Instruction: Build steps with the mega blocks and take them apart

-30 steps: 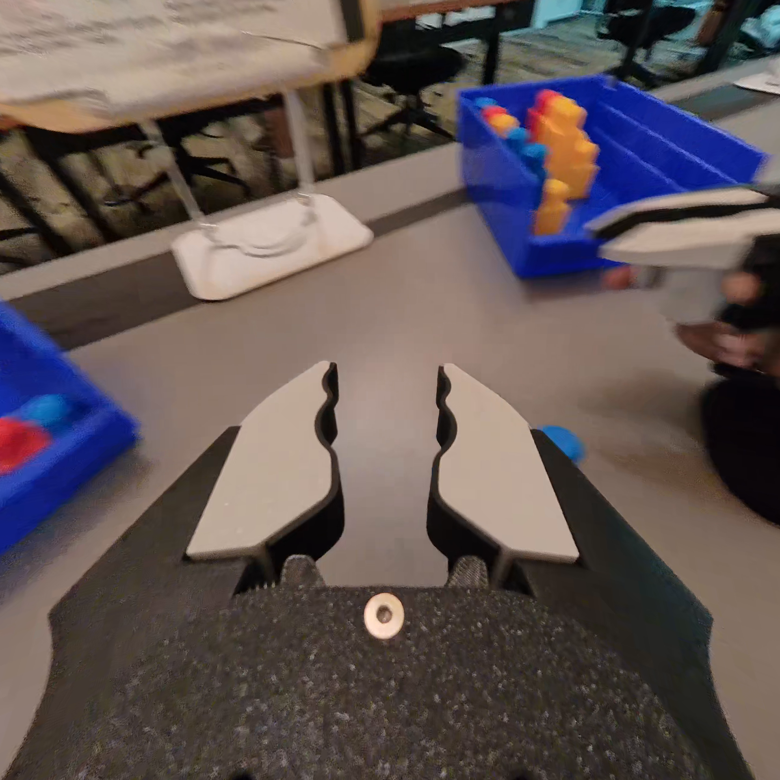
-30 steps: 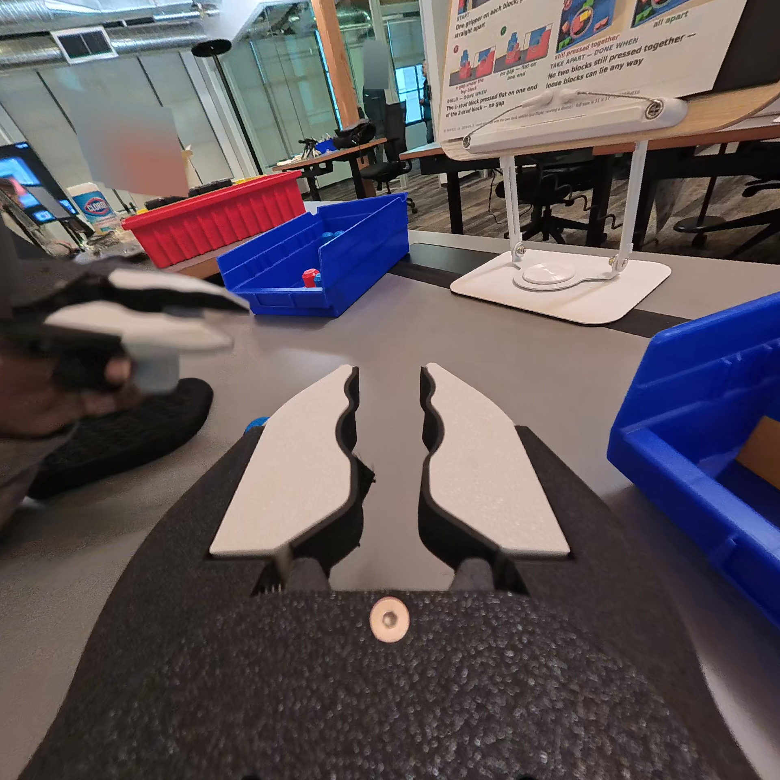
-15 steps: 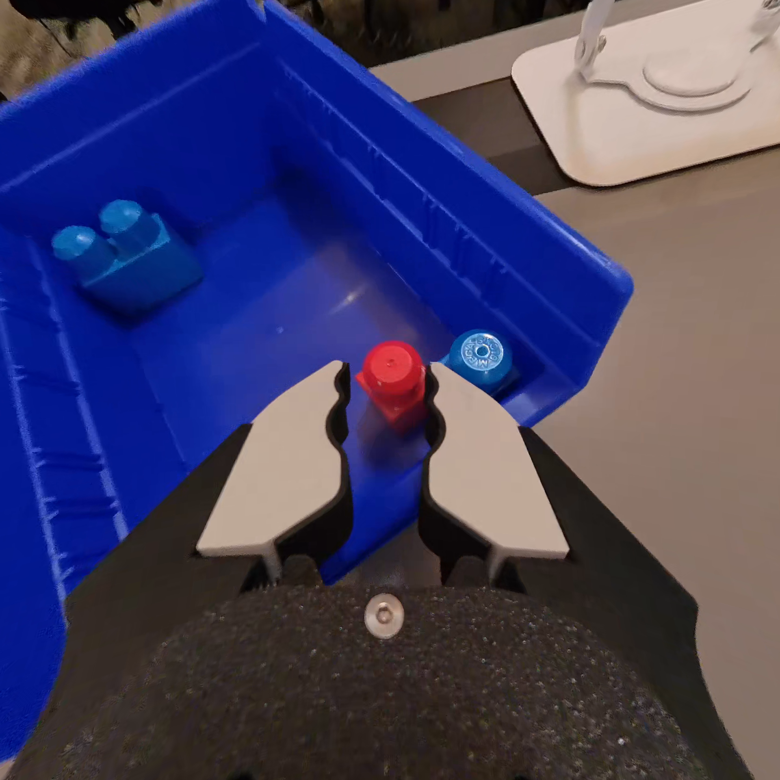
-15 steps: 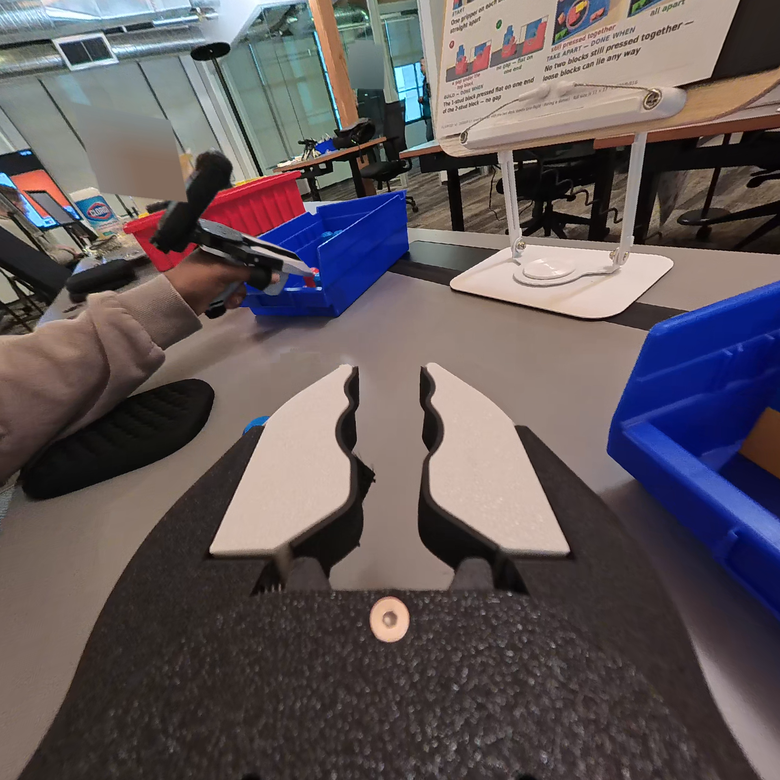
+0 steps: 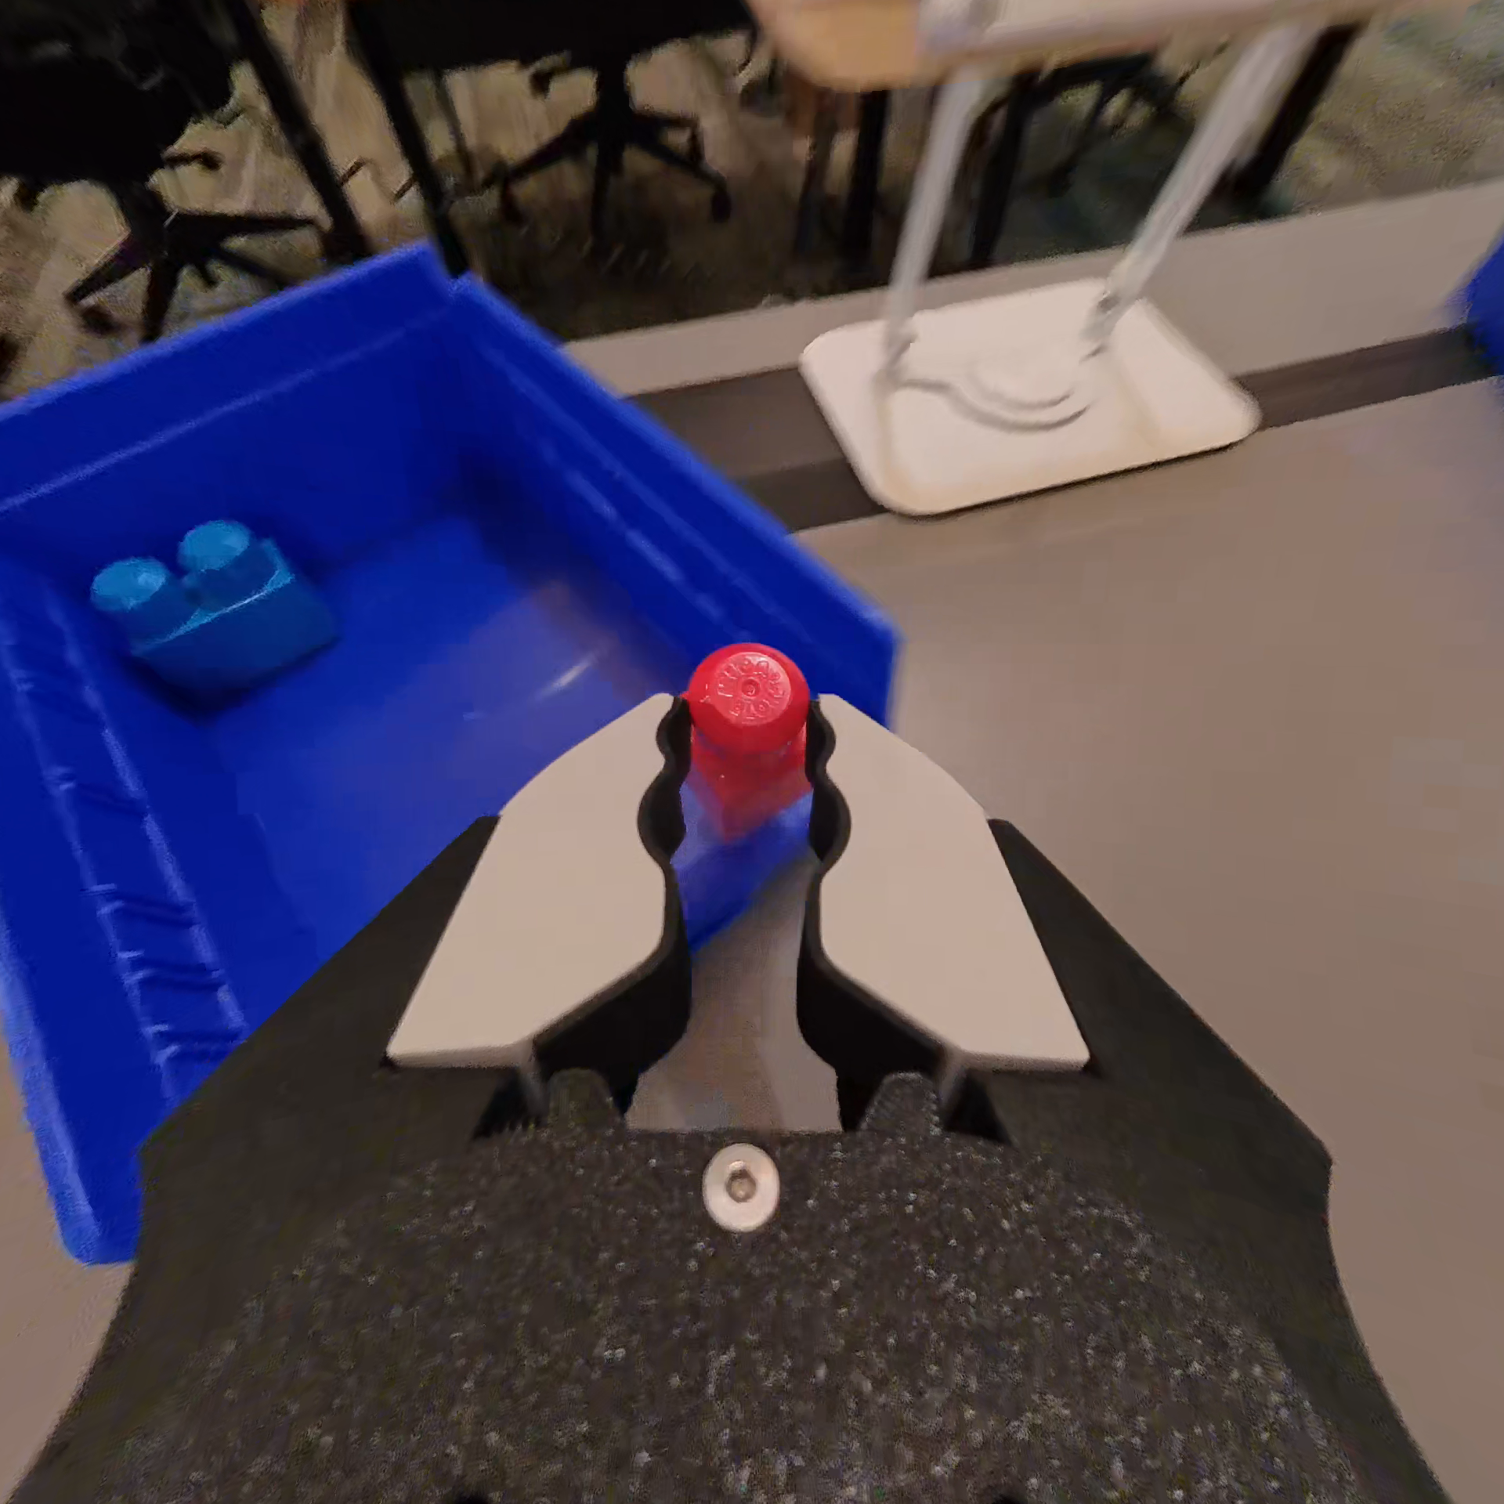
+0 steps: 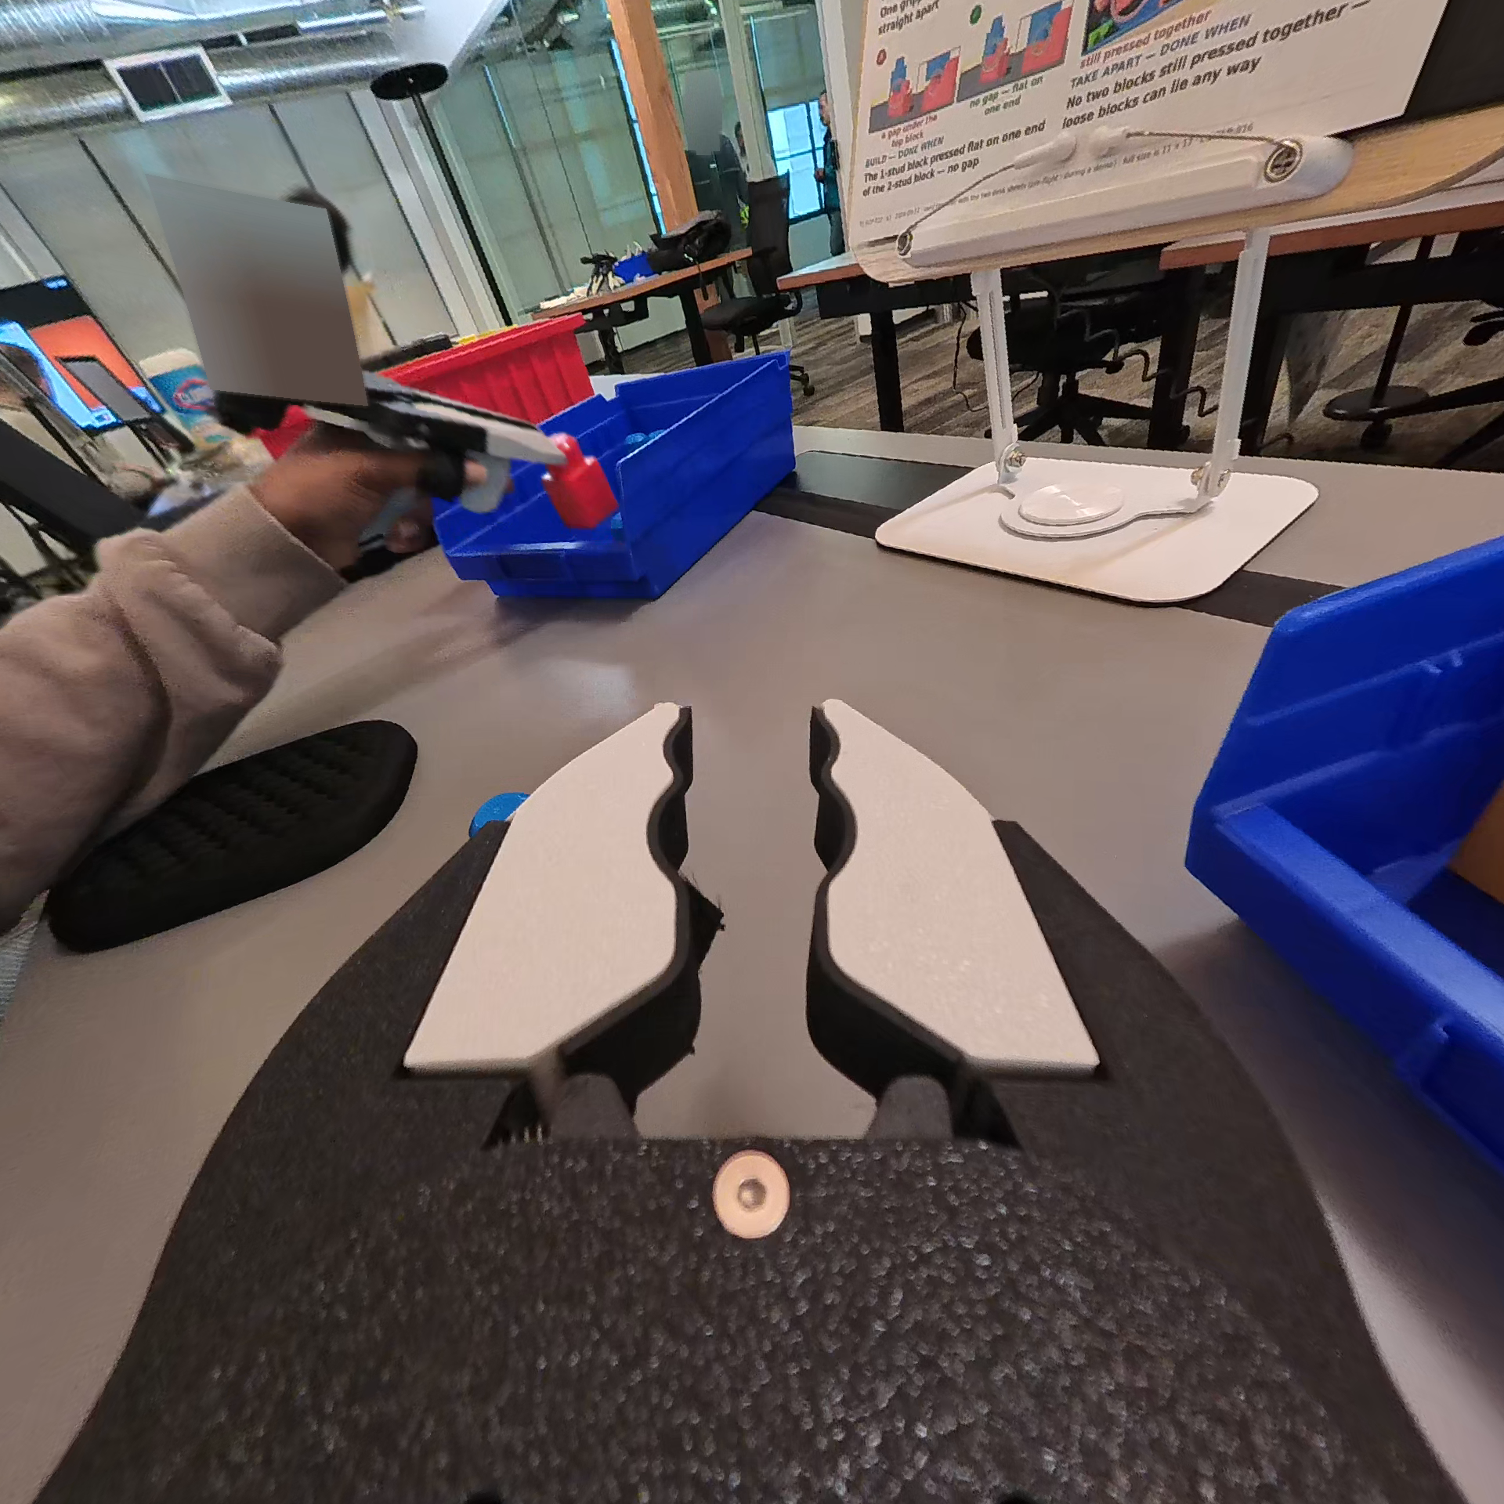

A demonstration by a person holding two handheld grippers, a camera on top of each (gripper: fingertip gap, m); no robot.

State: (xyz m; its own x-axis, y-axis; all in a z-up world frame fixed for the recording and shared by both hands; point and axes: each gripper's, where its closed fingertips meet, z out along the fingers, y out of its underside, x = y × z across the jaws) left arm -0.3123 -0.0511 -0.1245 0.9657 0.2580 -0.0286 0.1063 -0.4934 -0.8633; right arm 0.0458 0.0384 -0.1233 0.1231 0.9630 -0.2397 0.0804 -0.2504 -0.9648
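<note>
My left tool (image 5: 747,716) is clenched on the red one-stud block (image 5: 747,736), stud towards the camera, lifted over the near right corner of the blue bin (image 5: 342,391) by the desk's far left edge. A blue two-stud block (image 5: 213,606) sits in the bin's far corner. My right tool (image 6: 750,724) is released, low over mid-desk, well apart rightwards. A blue stud (image 6: 495,810) peeks beside it.

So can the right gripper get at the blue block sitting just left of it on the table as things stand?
Probably yes. The right gripper is open and empty, and the blue block lies on the bare table beside its left finger, mostly hidden behind it. Nothing seems to block it, but the gripper would have to back off and turn left.
</note>
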